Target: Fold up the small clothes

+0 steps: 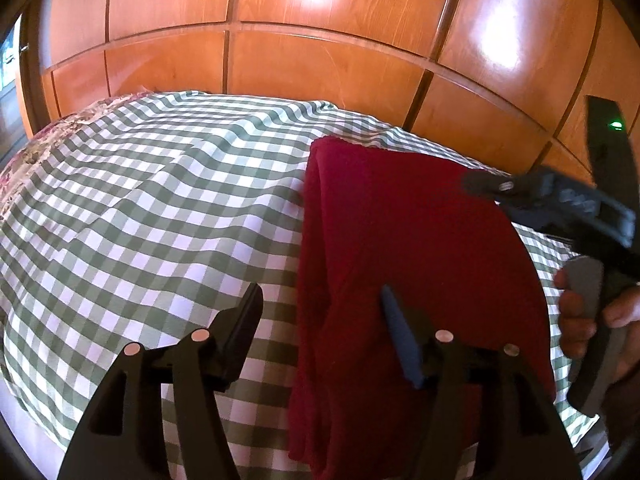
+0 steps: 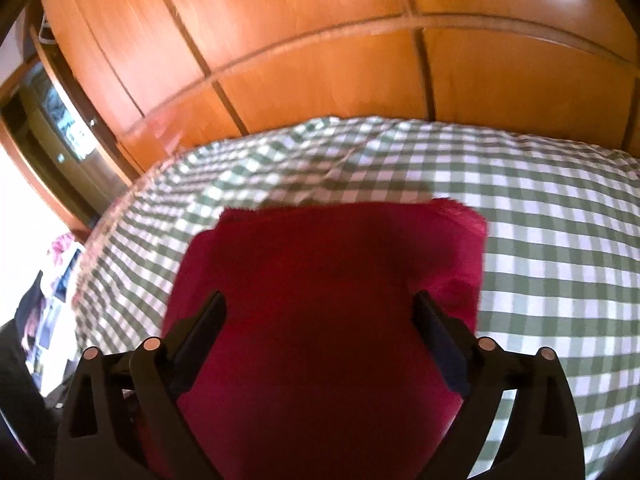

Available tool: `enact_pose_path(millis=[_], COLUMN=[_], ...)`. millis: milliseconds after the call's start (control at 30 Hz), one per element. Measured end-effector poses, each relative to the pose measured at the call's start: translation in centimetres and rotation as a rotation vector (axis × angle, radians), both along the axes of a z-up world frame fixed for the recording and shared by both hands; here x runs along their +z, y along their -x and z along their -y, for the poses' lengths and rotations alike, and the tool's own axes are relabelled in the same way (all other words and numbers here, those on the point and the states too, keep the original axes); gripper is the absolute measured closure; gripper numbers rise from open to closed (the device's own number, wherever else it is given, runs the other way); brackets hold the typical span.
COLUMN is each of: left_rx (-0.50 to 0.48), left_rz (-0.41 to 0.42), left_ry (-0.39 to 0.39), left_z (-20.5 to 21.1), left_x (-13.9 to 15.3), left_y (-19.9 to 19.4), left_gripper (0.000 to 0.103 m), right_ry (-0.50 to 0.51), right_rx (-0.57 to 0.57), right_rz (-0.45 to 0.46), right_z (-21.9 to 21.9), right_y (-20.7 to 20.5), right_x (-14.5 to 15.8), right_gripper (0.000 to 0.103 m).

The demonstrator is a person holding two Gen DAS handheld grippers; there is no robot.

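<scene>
A dark red folded garment lies on the green and white checked cloth. My left gripper is open above the garment's left edge, one finger over the cloth and one over the red fabric. My right gripper is open above the same garment, its fingers spread wide and holding nothing. The right gripper also shows in the left wrist view, over the garment's right side, held by a hand.
The checked cloth covers a bed-like surface. Orange wooden wardrobe doors stand right behind it. A floral cover shows at the far left edge. A window and clutter lie to the left.
</scene>
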State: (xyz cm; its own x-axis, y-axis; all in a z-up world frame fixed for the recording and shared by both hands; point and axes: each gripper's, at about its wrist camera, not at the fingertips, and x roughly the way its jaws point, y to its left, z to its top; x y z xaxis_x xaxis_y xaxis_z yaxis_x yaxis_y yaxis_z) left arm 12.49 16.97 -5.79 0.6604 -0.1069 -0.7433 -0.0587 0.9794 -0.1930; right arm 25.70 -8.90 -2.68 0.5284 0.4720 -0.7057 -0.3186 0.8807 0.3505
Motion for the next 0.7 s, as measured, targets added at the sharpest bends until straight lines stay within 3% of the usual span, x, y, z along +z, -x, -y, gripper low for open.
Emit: enact_pose_path(millis=[267, 533, 633, 700], left_rx=[0.002, -0.028, -0.055, -0.078], left_rz=[-0.018, -0.049, -0.04, -0.036], left_ry=[0.029, 0.233, 0.29, 0.333], left_z=[-0.8, -3.3, -3.9, -4.2], left_x=[-1.0, -3.3, -4.0, -4.5], left_y=[0.4, 0.3, 0.2, 0.2], left_gripper=[0.029, 0.031, 0.035, 0.04], right_ry=[-0.093, -0.299, -0.33, -0.336], right_rx=[-0.045, -0.045, 0.023, 0.043], right_rz=[-0.036, -0.173, -0.215, -0.223], right_z=[4.7, 8.2, 7.0, 6.0], right_y=[3.4, 6.1, 6.0, 5.9], right_x=[0.0, -3.7, -4.9, -5.5], right_gripper=[0.01, 0.008, 0.021, 0.02])
